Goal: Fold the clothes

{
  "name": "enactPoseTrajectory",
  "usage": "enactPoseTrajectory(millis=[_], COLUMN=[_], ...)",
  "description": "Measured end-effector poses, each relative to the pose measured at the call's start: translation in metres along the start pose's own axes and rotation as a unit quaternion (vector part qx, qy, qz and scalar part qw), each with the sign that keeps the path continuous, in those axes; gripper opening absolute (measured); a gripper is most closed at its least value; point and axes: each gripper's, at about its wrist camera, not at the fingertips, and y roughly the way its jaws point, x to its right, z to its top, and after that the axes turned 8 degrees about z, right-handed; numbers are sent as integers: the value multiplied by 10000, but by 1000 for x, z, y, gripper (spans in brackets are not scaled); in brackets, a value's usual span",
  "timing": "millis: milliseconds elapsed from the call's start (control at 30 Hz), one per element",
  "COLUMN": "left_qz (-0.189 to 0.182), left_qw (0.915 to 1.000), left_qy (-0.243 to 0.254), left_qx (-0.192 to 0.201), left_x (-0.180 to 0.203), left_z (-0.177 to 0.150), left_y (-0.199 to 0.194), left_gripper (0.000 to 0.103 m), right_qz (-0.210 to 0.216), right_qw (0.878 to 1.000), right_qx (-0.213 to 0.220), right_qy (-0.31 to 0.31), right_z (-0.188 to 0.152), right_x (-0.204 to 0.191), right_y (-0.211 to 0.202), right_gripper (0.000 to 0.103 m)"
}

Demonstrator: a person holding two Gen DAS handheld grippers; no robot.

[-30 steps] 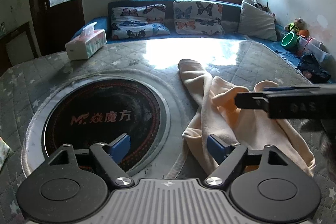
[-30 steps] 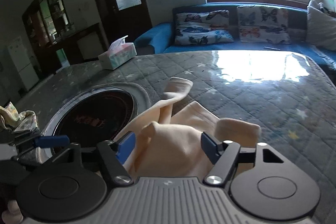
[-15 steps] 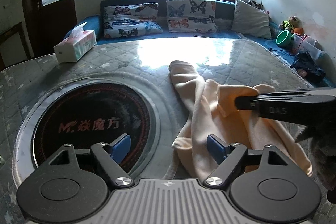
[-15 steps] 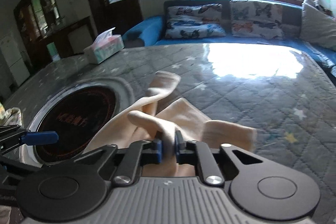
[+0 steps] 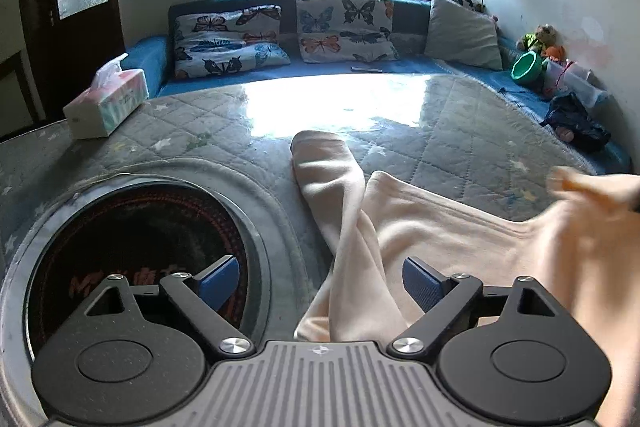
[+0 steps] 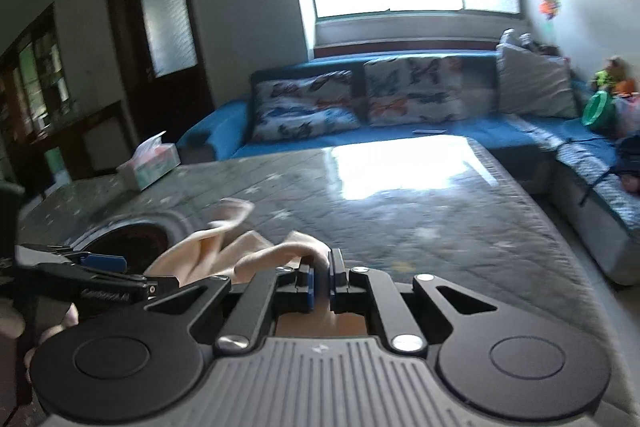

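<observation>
The garment [image 5: 420,227] is a pale peach piece of soft cloth, and it lies on the quilted table [image 5: 460,131] just to the right of the round dark hob [image 5: 132,251]. One long tube part, maybe a sleeve or a leg, reaches from the hob's right edge toward the window. I judge that it is light and limp: it will sag and slide where it is not held, so it is better to take it at an edge or a corner, not in the middle.

The right gripper [image 6: 320,279] has its jaws closed on a fold of the cloth, at the side far from the hob, and the cloth is stretched up from the table there. The picture is blurred, so this hand seems to be in motion.

The left gripper [image 5: 320,279] stands wide open and holds nothing. It points down over the table, with one finger [image 5: 220,277] above the hob and the other finger [image 5: 424,283] above the cloth; the near edge of the cloth is between them, untouched.
</observation>
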Motion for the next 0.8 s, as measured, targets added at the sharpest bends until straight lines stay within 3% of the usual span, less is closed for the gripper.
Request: enactPoseTrajectory(millis=[67, 133, 167, 233, 333, 633, 800], left_qz=[-30, -112, -165, -308, -294, 132, 555], left_qw=[10000, 9999, 9998, 9995, 9995, 9972, 9938], left_qy=[4, 71, 92, 17, -92, -631, -907], left_qx=[-44, -10, -4, -22, 108, 384, 320], left_x=[2, 4, 4, 1, -5, -46, -76], left_z=[2, 2, 1, -2, -7, -30, -63], left_y=[8, 13, 15, 15, 6, -49, -82], left_gripper=[78, 54, 48, 19, 10, 10, 10], right_qz=[-158, -323, -417, -591, -820, -1250, -1358], right_qw=[9998, 9993, 9988, 9976, 9954, 9874, 9850], right_qx=[84, 118, 136, 153, 130, -159, -286], right_qy=[77, 164, 210, 317, 487, 957, 1022], right_z=[-5, -11, -14, -22, -36, -77, -89], right_x=[8, 15, 19, 26, 36, 64, 68], right_y=[-19, -33, -40, -53, -68, -84, -83], right_gripper=[6, 6, 6, 6, 6, 6, 6])
